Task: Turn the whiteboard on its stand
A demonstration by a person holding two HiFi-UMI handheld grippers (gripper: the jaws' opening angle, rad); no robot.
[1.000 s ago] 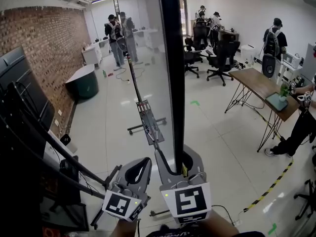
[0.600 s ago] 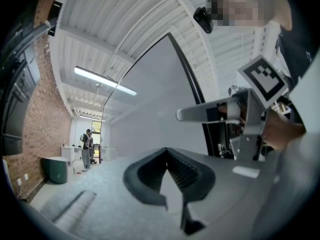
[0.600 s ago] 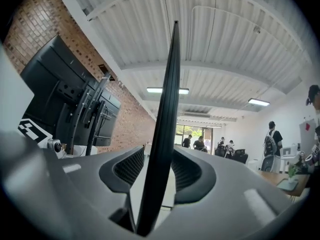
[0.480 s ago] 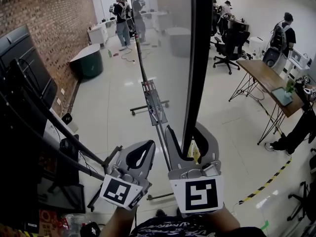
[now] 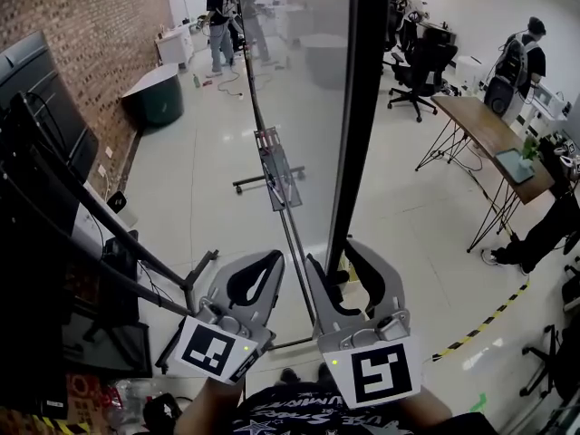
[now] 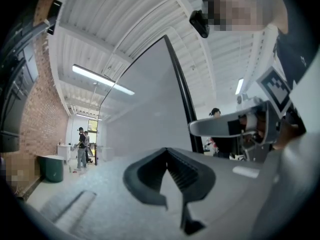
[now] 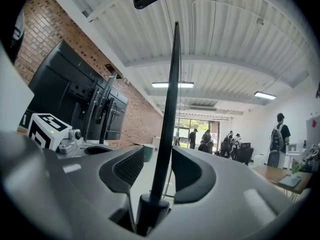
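Observation:
The whiteboard stands edge-on in front of me, its black frame edge running up out of the head view. My right gripper straddles that edge low down. The bar sits between the pads, and light shows between it and the left pad, so the right gripper is open around it. My left gripper is shut on nothing, just left of the right one on the board's face side. In the left gripper view the grey board face fills the space beyond the left gripper. The stand's rail and wheeled foot lie below.
Black screens on slanted stands crowd the left, by a brick wall. A green round bin is behind them. A wooden table, office chairs and a person are at the right. Yellow-black tape crosses the floor. Other people stand far back.
The board's black edge has shifted rightward in the head view and now stands nearly upright. Both grippers sit lower in that view, the right one still around the edge.

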